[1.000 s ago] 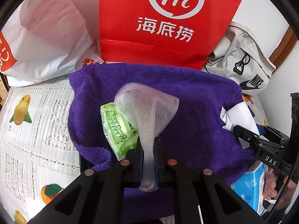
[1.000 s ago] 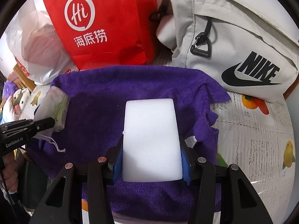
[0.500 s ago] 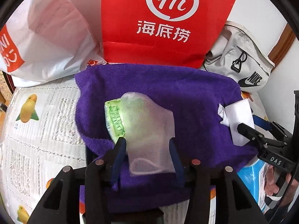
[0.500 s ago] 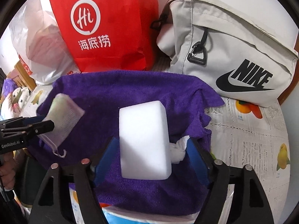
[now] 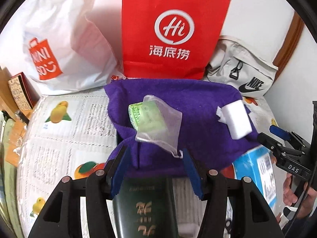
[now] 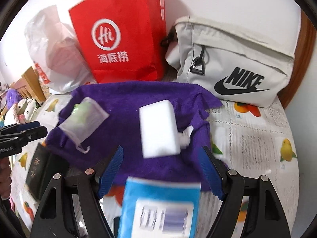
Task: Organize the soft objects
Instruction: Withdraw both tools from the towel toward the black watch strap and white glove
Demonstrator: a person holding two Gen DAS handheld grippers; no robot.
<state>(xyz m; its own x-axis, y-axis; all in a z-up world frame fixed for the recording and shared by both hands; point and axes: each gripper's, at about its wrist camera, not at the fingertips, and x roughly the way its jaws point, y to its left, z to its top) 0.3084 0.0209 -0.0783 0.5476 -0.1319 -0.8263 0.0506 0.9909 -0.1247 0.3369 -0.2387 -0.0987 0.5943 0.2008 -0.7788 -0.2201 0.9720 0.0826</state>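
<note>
With the mesh pouch lying near the left edge of the purple towel and the white sponge toward its right edge, both apparently placed, the left gripper and right gripper are standing released, jaws having just opened, nothing between them, above a fruit-print tablecloth crowded with a red bag, white plastic bag and grey pouch against the wall, while a blue packet and dark booklet are possibly waiting.
</note>
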